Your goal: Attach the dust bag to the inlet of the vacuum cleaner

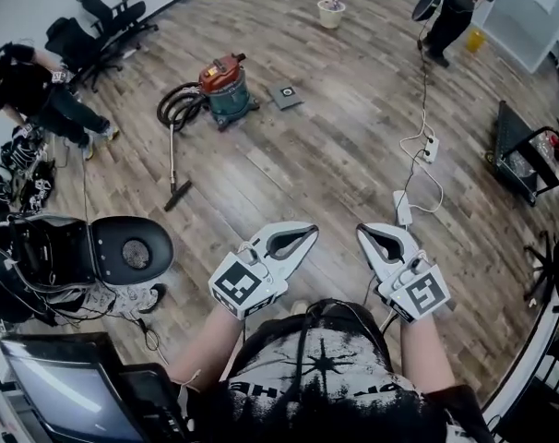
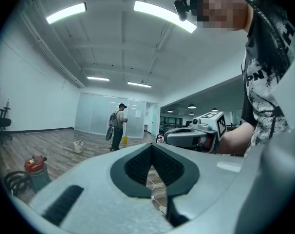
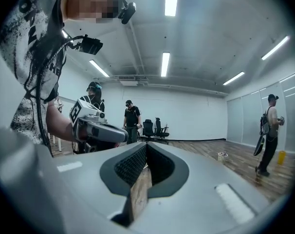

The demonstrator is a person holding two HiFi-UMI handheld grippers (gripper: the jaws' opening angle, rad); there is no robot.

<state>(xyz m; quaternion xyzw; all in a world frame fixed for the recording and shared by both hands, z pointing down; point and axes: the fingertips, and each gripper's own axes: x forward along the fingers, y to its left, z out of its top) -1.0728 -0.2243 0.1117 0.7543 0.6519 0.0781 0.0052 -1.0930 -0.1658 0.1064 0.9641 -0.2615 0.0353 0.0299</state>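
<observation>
The vacuum cleaner (image 1: 226, 89), a teal drum with a red top, stands on the wood floor far ahead, its black hose (image 1: 178, 109) coiled at its left and the wand's floor nozzle (image 1: 176, 192) lying nearer. It also shows small at the lower left of the left gripper view, vacuum cleaner (image 2: 34, 172). A flat grey square item (image 1: 286, 96) lies just right of the drum; I cannot tell what it is. My left gripper (image 1: 310, 232) (image 2: 151, 145) (image 3: 125, 134) and right gripper (image 1: 362, 233) (image 3: 146, 145) (image 2: 168, 136) are held side by side before my chest, both shut and empty.
A person (image 1: 30, 86) crouches at the left by office chairs (image 1: 104, 21). Another person (image 1: 450, 12) stands at the far right near a white bucket (image 1: 331, 12). A power strip with cable (image 1: 430, 148) and a black cart (image 1: 529, 150) lie to the right. Black gear (image 1: 86, 252) and a screen (image 1: 58, 386) sit close on my left.
</observation>
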